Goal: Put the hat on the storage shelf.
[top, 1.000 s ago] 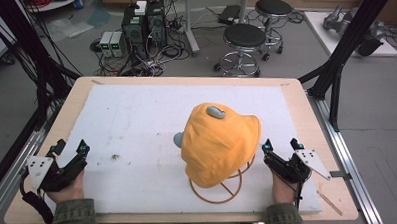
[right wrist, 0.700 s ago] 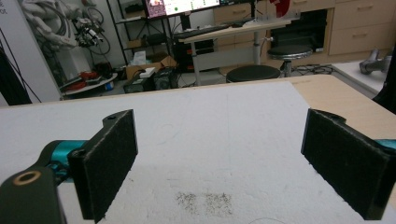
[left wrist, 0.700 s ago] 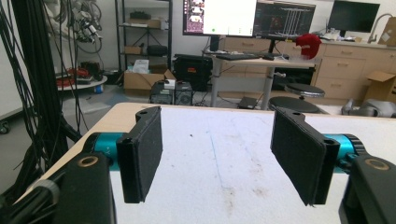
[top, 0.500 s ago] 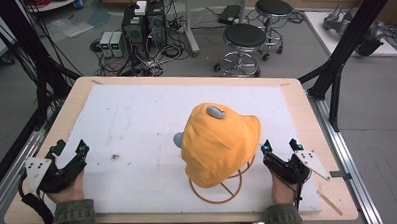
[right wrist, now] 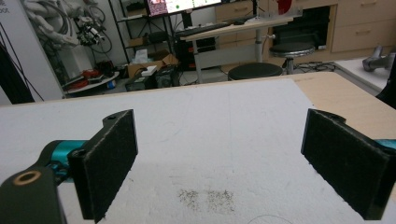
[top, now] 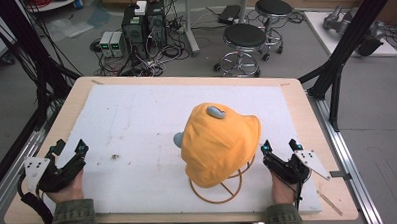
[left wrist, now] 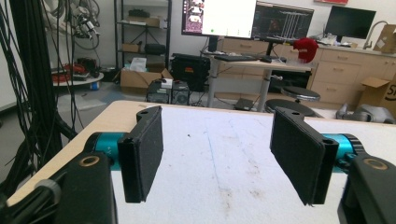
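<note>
High view: orange cap (top: 219, 144) on a wire stand (top: 215, 189), on the table (top: 137, 129). It sits just beside the right gripper (top: 278, 150), toward the person's left, and well apart from the left gripper (top: 69, 150). The right hand is likely the nearer for a grasp. Both grippers rest low at the near edge, jaws apart, empty.

Left gripper view: left gripper (left wrist: 217, 154) spread wide over bare white table.

Right gripper view: right gripper (right wrist: 236, 163) spread wide, pointing forward along the table.

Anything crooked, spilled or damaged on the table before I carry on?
Nothing damaged. The orange cap sits lopsided on its wire stand, drooping left. Small dark specks mark the white mat. Both grippers rest open at the near edge.
</note>
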